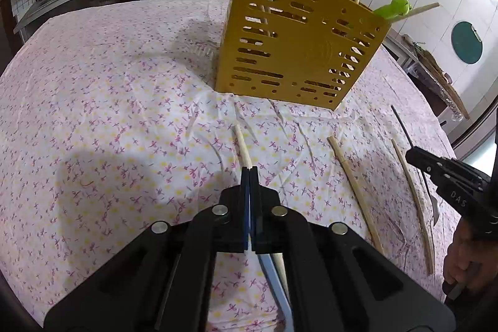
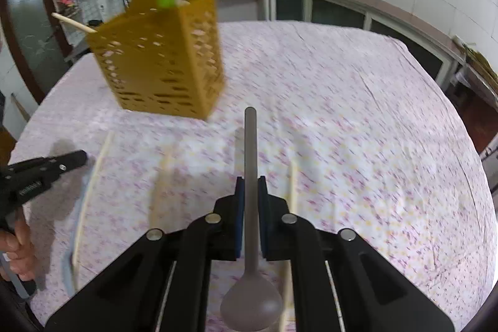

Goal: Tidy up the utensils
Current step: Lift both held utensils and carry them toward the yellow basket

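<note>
Your right gripper (image 2: 251,181) is squeezing the grey spoon (image 2: 251,151) by its handle, with the bowl end hanging back toward you. Your left gripper (image 1: 249,173) is pressed shut over a chopstick (image 1: 242,145) on the flowery cloth (image 1: 109,101); it looks like a pinch, but the tips hide the spot. The yellow holder (image 2: 162,58) stands ahead, with chopsticks and something green inside. Lift the spoon high, tip it straight up, then lower it in slowly. The right view is blurry, and the holder's inside stays hidden.
</note>
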Action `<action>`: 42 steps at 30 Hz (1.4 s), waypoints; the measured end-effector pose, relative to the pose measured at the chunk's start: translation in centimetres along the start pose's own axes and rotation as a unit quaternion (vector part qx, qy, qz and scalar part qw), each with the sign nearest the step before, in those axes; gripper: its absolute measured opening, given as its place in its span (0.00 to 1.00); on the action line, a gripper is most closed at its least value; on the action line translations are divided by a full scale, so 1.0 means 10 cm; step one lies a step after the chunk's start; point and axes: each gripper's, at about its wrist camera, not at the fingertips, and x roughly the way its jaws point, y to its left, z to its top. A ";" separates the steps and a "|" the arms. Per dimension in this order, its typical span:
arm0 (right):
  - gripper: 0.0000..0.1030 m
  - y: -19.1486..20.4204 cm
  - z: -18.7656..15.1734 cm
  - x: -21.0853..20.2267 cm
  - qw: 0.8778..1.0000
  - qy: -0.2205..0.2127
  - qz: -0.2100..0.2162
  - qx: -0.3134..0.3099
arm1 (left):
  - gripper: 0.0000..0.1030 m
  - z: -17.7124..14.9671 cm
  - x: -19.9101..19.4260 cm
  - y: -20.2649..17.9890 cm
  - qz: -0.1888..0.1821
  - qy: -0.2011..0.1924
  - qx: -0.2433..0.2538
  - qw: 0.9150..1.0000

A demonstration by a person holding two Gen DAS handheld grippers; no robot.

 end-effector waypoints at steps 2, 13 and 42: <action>0.08 -0.04 -0.03 0.05 1.000 0.008 -0.011 0.002 | 0.00 0.01 0.03 -0.02 0.001 0.003 0.000 1.000; 0.08 -0.01 -0.03 0.08 1.000 0.003 0.008 0.004 | 0.00 0.04 0.05 0.00 -0.002 0.001 -0.004 1.000; 0.08 -0.04 0.18 -0.32 0.997 -0.066 0.038 0.011 | 0.04 0.26 0.13 -0.14 0.021 -0.019 0.012 1.000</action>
